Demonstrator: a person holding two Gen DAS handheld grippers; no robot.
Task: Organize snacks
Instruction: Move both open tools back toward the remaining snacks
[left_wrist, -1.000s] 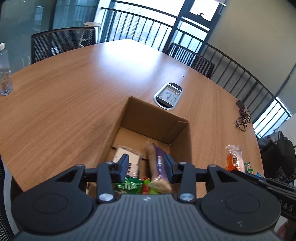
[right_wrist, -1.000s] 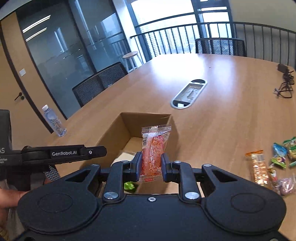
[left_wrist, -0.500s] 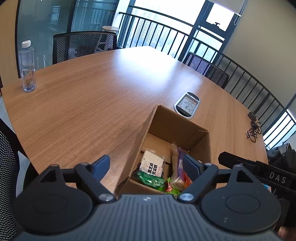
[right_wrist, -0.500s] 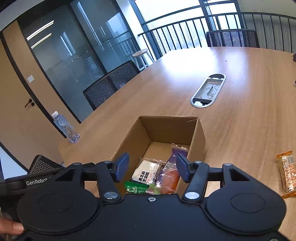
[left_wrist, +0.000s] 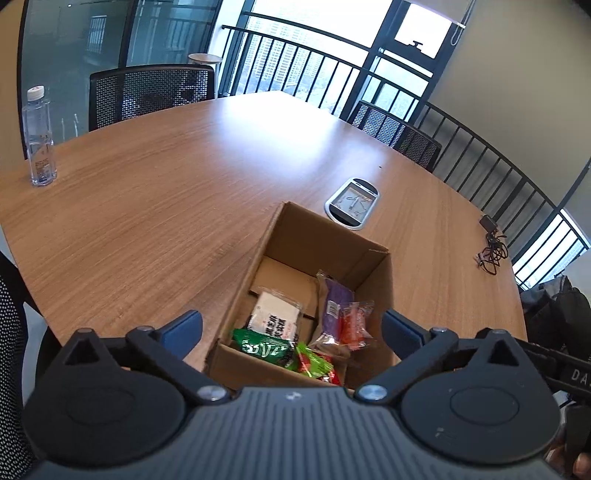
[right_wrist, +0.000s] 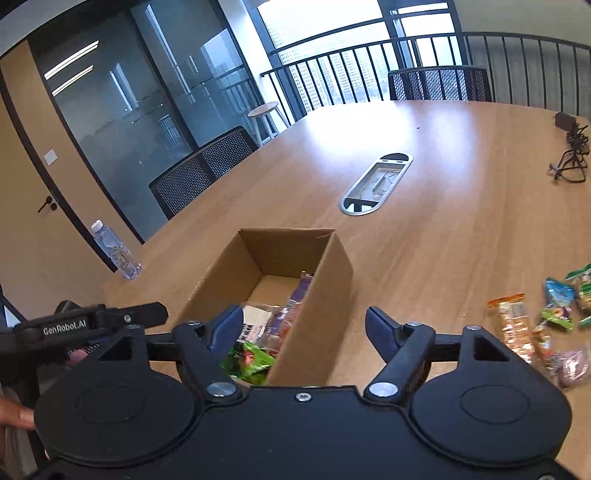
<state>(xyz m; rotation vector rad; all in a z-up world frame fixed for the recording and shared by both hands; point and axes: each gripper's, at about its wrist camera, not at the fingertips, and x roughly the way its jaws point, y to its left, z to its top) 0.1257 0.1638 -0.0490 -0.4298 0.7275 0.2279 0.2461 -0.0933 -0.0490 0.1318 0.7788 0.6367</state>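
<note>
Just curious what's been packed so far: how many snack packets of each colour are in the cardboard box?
White packet: 1
Green packets: 2
Purple packet: 1
Orange-red packet: 1
Total: 5 packets showing in the box

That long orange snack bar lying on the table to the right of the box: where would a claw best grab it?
Probably across the middle of the orange snack bar, coming down from above. It lies flat and is long and narrow, so its short width fits between the fingers. The right claw is nearest, its jaws opening with nothing held between them.
</note>
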